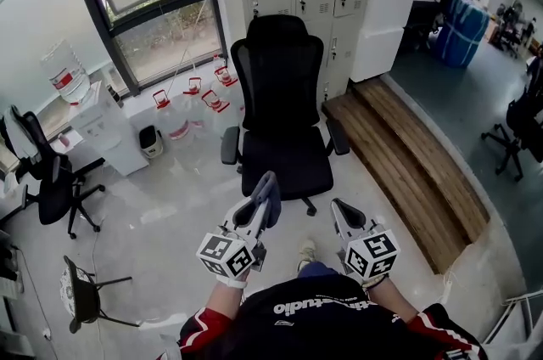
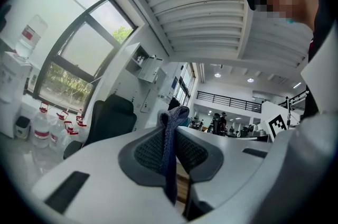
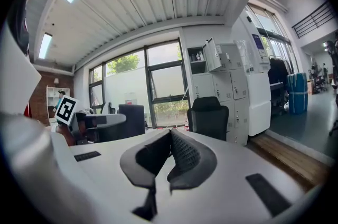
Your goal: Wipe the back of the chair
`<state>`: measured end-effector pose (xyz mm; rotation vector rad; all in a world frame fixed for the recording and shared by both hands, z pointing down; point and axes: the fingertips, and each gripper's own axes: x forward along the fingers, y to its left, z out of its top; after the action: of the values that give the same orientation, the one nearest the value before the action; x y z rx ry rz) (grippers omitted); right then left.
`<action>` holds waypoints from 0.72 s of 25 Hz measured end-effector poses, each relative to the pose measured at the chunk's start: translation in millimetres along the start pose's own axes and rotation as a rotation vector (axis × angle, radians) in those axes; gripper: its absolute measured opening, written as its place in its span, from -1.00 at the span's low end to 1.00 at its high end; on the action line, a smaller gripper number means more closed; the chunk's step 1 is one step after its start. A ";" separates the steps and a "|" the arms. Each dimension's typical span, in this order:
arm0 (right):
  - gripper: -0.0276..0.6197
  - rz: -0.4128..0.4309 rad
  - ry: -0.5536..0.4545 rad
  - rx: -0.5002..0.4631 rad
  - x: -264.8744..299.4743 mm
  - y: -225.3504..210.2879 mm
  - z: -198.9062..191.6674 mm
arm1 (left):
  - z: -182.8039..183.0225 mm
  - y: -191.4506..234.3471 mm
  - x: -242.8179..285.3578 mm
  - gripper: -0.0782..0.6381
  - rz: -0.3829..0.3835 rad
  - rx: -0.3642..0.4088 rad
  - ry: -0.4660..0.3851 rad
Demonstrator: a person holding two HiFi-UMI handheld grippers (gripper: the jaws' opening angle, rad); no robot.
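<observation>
On the pale glossy floor [image 1: 178, 205], close to its far edge where the grey lockers [image 1: 327, 2] stand, a black office chair [image 1: 284, 108] faces the person, seat forward and armrests out to either side. Its tall mesh back [image 1: 278, 65] with the headrest on top rises on the side toward the lockers, upright and untouched by either tool.

Nearer the person, the left gripper [image 1: 261, 190] points up toward the chair with its jaws pressed onto a blue-grey cloth [image 2: 170, 165]. The left gripper view shows the cloth pinched flat between the two dark pads, a folded end sticking out above the tips and the rest running down the gap. The chair shows in that view off to the left, apart from the jaws.

The right gripper [image 1: 341, 212] is held just beside the left one, level with it. Its jaws meet at the tips with nothing between them, and the chair appears beyond them in the right gripper view, apart from the tips.

Along the floor's left edge, under the window [image 1: 148, 2], stand several clear water bottles [image 1: 191, 108] with red handles and a white water dispenser [image 1: 106, 129]. A wooden step [image 1: 407, 167] runs along the right edge. A second black chair [image 1: 51, 180] stands at the near left.
</observation>
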<state>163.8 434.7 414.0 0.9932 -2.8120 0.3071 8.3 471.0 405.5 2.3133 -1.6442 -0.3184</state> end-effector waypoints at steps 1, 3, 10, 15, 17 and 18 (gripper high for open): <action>-0.87 0.005 0.004 0.005 8.5 -2.5 -0.7 | -0.9 8.1 4.4 -0.62 0.009 -0.002 0.007; -0.87 0.018 0.010 0.014 27.3 -8.8 -0.3 | -1.6 25.4 15.6 -0.62 0.027 -0.008 0.018; -0.87 0.058 0.031 0.027 107.3 -58.8 17.0 | 12.3 77.5 90.3 -0.62 0.056 -0.008 0.036; -0.87 0.081 0.032 0.023 158.9 -109.8 43.3 | 31.6 108.5 161.6 -0.62 0.073 -0.006 0.028; -0.87 0.092 0.032 0.029 177.8 -131.6 50.6 | 37.3 119.3 188.8 -0.62 0.081 0.002 0.029; -0.87 0.100 0.029 0.031 186.7 -142.3 55.4 | 40.4 123.7 202.2 -0.62 0.085 0.007 0.031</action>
<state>106.2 200.6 418.5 0.8488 -2.8435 0.3747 -48.7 237.4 408.6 2.2348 -1.7252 -0.2573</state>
